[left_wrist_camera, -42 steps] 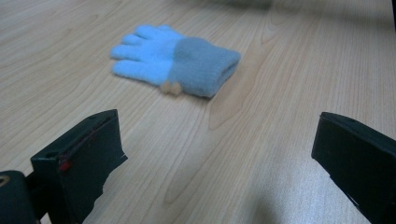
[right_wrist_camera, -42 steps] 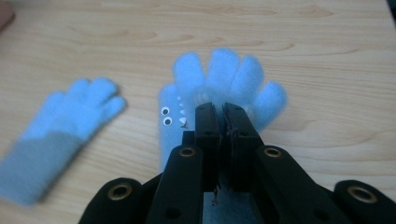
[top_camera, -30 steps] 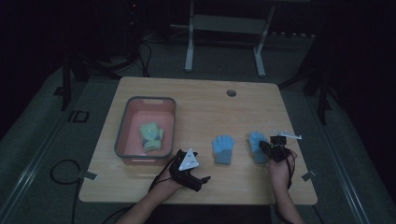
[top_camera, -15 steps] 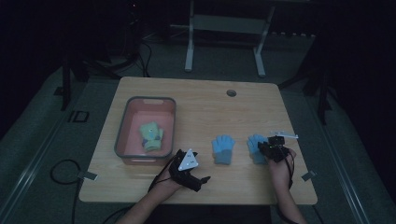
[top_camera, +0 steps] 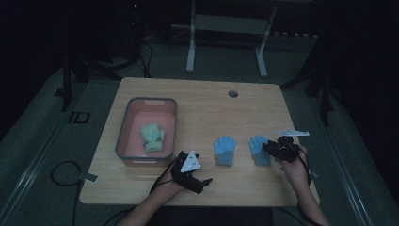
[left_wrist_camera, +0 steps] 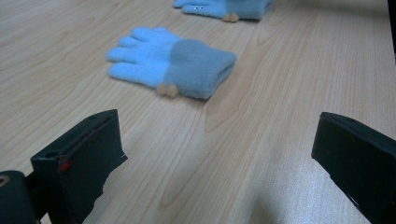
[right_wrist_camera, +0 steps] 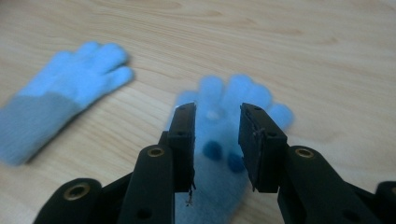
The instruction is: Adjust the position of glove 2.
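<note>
Two blue gloves lie flat on the wooden counter [top_camera: 202,103], side by side but apart. The right glove [top_camera: 259,149] sits just under my right tongs [top_camera: 269,149], whose jaws have just been opening and now stand apart above its palm, gripping nothing. Its long axis runs from the grey cuff near me to the fingers pointing away. The left glove [top_camera: 225,150] points the same way. My left tongs [top_camera: 200,183] rest spread wide, empty. I judge one glove just released; next I must line up a fresh grasp. A pink tray [top_camera: 123,136] holds a green glove [top_camera: 152,137].
</note>
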Available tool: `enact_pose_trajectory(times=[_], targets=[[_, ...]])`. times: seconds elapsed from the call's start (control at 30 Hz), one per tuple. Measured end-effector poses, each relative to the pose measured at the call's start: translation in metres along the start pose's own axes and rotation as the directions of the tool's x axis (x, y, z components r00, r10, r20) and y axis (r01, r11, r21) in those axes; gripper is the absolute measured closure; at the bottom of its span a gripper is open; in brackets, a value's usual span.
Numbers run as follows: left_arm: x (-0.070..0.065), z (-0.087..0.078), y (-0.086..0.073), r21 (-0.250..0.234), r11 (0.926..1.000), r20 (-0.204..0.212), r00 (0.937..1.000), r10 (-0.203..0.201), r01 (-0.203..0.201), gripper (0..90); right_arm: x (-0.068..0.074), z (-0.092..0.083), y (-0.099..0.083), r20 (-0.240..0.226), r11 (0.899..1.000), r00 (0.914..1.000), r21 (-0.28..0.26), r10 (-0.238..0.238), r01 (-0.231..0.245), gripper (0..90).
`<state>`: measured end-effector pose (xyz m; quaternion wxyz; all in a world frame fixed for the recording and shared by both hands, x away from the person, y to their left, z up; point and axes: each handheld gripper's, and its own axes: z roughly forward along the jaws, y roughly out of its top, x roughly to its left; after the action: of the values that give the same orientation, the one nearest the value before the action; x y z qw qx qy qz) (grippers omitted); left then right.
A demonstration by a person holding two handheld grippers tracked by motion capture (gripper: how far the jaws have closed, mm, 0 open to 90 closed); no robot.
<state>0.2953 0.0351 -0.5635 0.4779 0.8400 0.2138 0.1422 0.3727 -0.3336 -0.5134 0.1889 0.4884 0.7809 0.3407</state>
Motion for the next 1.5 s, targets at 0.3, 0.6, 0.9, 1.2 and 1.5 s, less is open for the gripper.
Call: enact_pose_trajectory(times=[0.3, 0.6, 0.9, 1.2, 1.5], targets=[[0.0, -0.001, -0.001, -0.001, 1.0, 0.0, 1.0, 0.002, -0.002, 2.1, -0.006, 0.006, -0.001, -0.106, 0.995, 0.9891, -0.005, -0.102, 0.102, 64.0], [-0.001, 0.0, 0.0, -0.001, 1.0, 0.005, 1.0, 0.005, -0.005, 2.1, -0.006, 0.019, -0.009, -0.12, 0.989, 0.9828, 0.017, -0.141, 0.144, 61.3], [0.0, -0.001, -0.001, -0.002, 1.0, 0.004, 1.0, 0.007, -0.007, 2.1, -0.003, 0.031, -0.018, -0.086, 0.984, 0.9827, 0.051, -0.164, 0.169, 62.4], [-0.001, 0.001, 0.0, 0.001, 1.0, 0.008, 1.0, 0.005, -0.005, 2.1, 0.009, 0.031, -0.019, -0.024, 0.989, 0.9907, 0.057, -0.134, 0.135, 83.7], [-0.001, -0.001, 0.0, -0.007, 1.0, 0.006, 1.0, 0.006, -0.006, 2.1, 0.024, 0.008, 0.003, 0.025, 0.997, 0.9967, 0.003, -0.077, 0.077, 85.5]])
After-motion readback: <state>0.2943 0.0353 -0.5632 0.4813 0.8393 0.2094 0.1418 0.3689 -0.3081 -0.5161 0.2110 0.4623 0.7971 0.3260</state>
